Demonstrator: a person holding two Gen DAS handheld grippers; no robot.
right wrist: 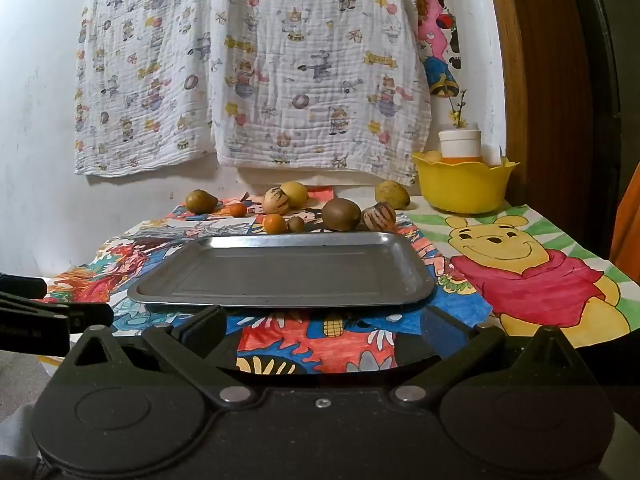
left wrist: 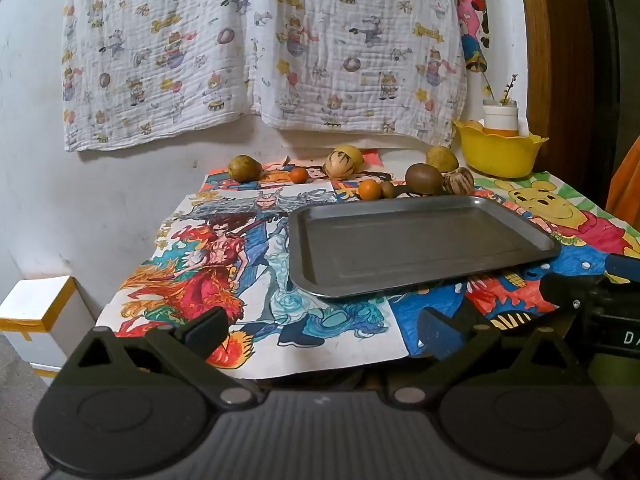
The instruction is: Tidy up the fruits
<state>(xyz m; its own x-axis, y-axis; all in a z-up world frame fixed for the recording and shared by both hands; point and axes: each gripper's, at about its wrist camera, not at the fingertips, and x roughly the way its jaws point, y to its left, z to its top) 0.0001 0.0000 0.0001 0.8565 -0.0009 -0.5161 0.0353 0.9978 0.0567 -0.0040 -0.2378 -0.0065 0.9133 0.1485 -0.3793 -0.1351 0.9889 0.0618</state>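
Nothing is sorted yet, by the look of it: the tray (right wrist: 280, 276) lies bare and every fruit sits on the table behind it. The left gripper (left wrist: 320, 330) and right gripper (right wrist: 322, 326) both hang spread wide, holding nothing, short of the tray. Nine loose fruits: two oranges (right wrist: 275, 224), two striped melons (right wrist: 379, 216), three pears (right wrist: 201, 201), a large kiwi (right wrist: 341, 214) and a small one (right wrist: 296, 223). One yellow bowl (right wrist: 464, 184) stands at the back right.

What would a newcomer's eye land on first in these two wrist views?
The empty rectangular grey metal tray lying mid-table on bright cartoon drawings, with a yellow bear drawing to its right. Behind it, a loose row of brown, yellow and small orange fruits along the wall, and a yellow scalloped plastic bowl at the back right corner.
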